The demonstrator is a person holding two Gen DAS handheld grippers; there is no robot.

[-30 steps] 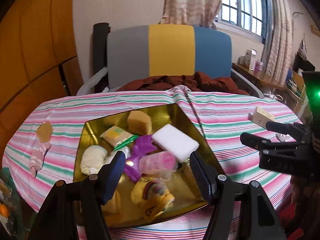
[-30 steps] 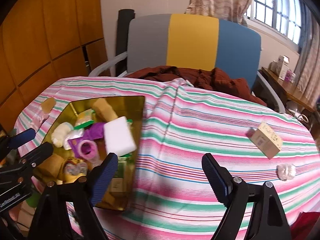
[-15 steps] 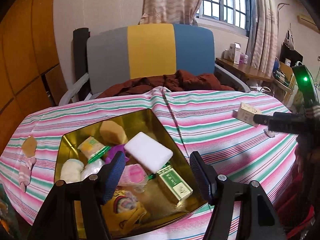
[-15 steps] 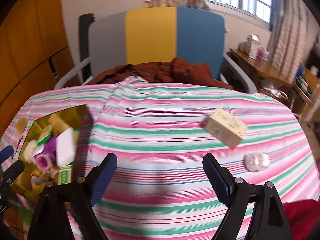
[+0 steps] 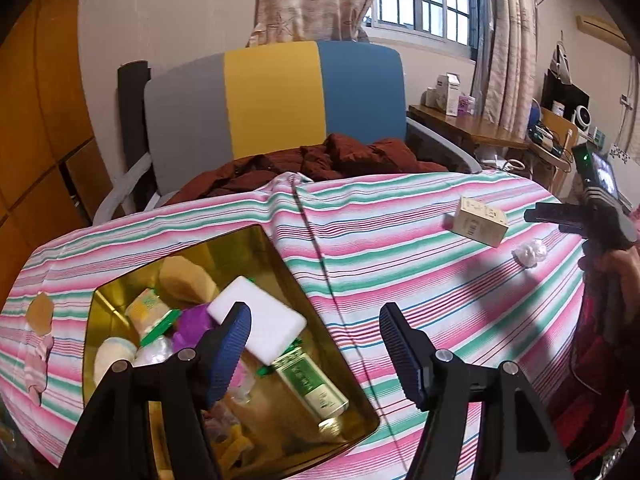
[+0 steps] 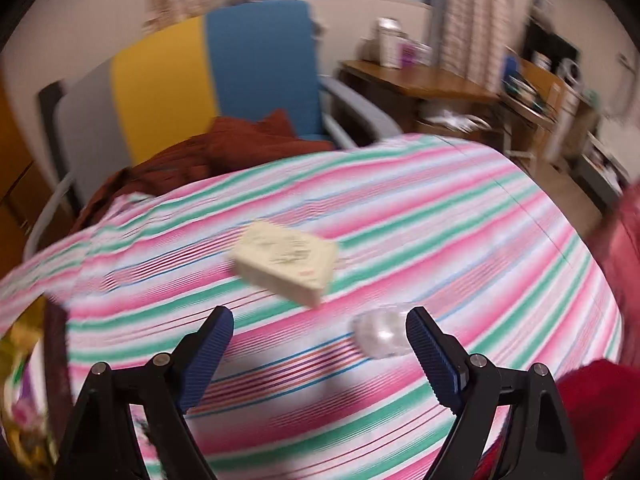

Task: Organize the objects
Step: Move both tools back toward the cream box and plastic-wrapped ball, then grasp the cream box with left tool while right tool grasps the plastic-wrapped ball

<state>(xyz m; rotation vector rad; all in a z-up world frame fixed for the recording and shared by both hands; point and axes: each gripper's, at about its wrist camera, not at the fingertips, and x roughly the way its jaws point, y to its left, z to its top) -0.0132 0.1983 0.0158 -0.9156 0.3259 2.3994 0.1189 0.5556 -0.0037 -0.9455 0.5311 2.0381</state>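
Observation:
A gold tin [image 5: 276, 256] on the striped tablecloth holds several small items: a white block [image 5: 260, 322], a green-and-white box [image 5: 312, 388], a purple toy [image 5: 194, 326], a tan sponge [image 5: 186, 278]. My left gripper [image 5: 314, 338] hangs open over the tin's right edge with nothing between its fingers. A cream carton [image 6: 286, 262] [image 5: 480, 222] and a clear crumpled wrapper [image 6: 380, 334] [image 5: 530, 252] lie on the cloth further right. My right gripper [image 6: 320, 346] stands open above the cloth, just short of the carton, with the wrapper close by its right finger; it also shows at the right edge [image 5: 560, 216].
A grey, yellow and blue chair [image 5: 276, 96] with a dark red garment [image 5: 320, 164] stands behind the table. A tan patch and a pink sock [image 5: 38, 340] lie at the cloth's left end. A wooden desk [image 6: 420, 80] with clutter is at the far right.
My right gripper has swung right across the cloth, from the tin to the carton and wrapper, and rolled. My left gripper has drifted right over the tin's edge.

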